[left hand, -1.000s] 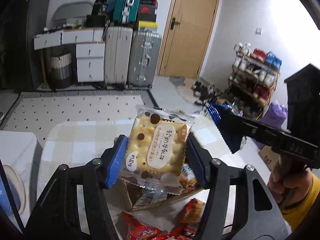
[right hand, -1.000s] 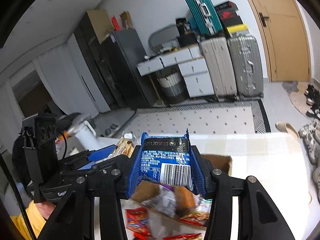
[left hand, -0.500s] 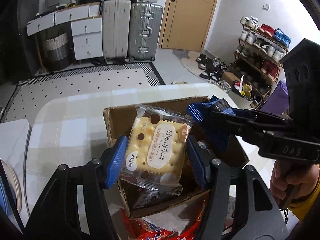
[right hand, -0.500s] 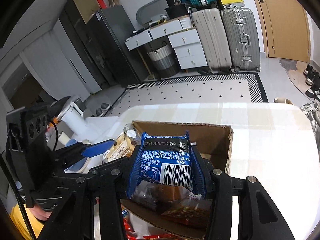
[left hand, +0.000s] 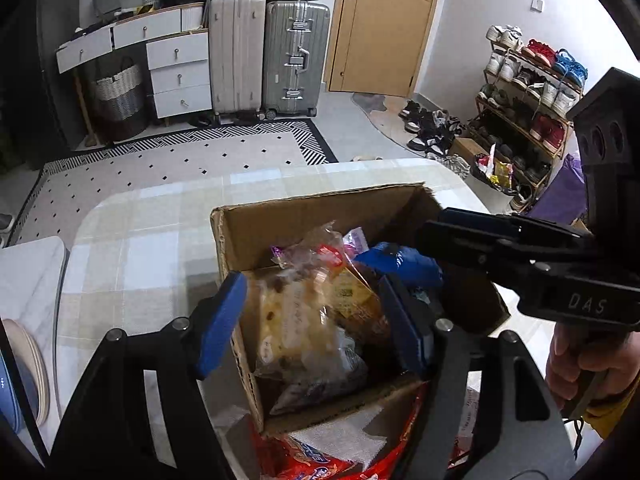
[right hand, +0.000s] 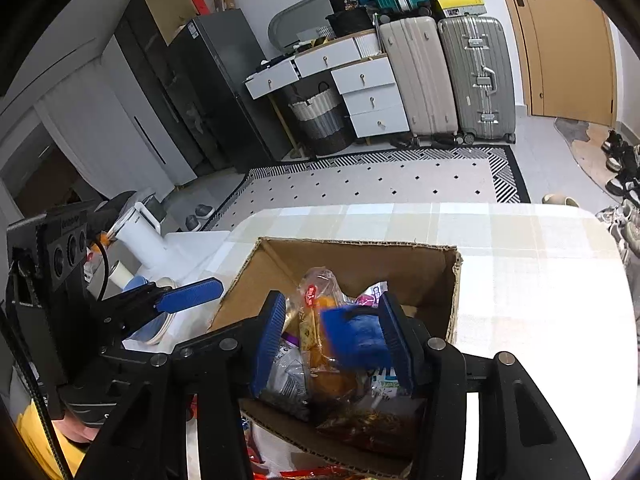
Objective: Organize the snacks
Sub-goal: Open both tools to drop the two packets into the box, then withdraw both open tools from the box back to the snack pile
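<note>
An open cardboard box [left hand: 312, 208] [right hand: 360, 245] holding several snack packets stands on the checked table. My left gripper [left hand: 314, 320] hangs over its near left part with the jaws opening. The cracker packet [left hand: 296, 328] is blurred between the pads, clear of both, dropping onto the snacks. My right gripper [right hand: 332, 336] is over the box's middle, its jaws also opening. The blue packet [right hand: 354, 336] [left hand: 400, 266] is blurred, beside the right pad and apart from the left one. The left gripper's blue finger [right hand: 192, 295] shows at the box's left rim.
Red snack packets [left hand: 304, 456] lie on the table in front of the box. Stacked dishes [left hand: 24, 364] and a white kettle [right hand: 140, 236] stand on a side surface to the left. A hand [left hand: 580, 360] holds the right gripper's handle at the right. The checked tablecloth [left hand: 140, 240] stretches beyond the box.
Both grippers have come down over the box. Their jaws have widened, and the cracker packet and the blue packet have slipped loose and are falling in.
</note>
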Tool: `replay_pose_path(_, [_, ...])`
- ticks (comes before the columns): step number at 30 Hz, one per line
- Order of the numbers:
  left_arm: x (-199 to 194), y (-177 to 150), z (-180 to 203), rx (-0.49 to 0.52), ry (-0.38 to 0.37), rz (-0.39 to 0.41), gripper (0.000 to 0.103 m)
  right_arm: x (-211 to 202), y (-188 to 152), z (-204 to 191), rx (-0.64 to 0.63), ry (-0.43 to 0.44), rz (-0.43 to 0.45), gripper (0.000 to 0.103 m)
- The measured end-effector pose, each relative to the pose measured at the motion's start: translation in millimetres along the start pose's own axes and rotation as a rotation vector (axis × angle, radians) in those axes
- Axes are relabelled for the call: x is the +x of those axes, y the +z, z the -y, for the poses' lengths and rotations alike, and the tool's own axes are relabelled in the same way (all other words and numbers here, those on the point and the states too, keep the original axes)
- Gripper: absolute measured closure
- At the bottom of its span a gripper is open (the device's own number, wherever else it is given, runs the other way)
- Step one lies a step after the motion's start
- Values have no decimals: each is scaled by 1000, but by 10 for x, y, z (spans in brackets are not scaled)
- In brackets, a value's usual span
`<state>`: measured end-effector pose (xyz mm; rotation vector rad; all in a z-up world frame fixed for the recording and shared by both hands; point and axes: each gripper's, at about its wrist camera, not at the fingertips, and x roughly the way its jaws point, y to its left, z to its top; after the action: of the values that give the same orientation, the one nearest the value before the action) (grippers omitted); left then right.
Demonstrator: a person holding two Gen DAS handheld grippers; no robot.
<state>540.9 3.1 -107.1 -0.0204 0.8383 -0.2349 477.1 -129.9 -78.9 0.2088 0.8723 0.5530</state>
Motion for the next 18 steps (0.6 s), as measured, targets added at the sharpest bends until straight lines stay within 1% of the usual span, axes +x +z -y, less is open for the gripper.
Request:
replay_pose_path(4, [-106, -49, -31, -1, -4, 13, 36, -47, 2, -30, -6, 2, 4, 53])
replay_pose_path(6, [-248, -117, 38, 0, 2, 18, 36, -72, 2, -48, -6, 4, 5, 53])
replay_pose_path(10, [-430, -177, 49, -2, -2, 25, 36, -155, -7, -94, -8, 7, 14, 53])
replay_pose_path(14, [-685, -218, 78, 14, 11, 46, 36, -300, -2, -188, -17, 8, 32, 53])
replay_pose_path(18, [-993, -233, 146, 18, 16, 79, 35, -561, 7, -302, -32, 7, 67, 52])
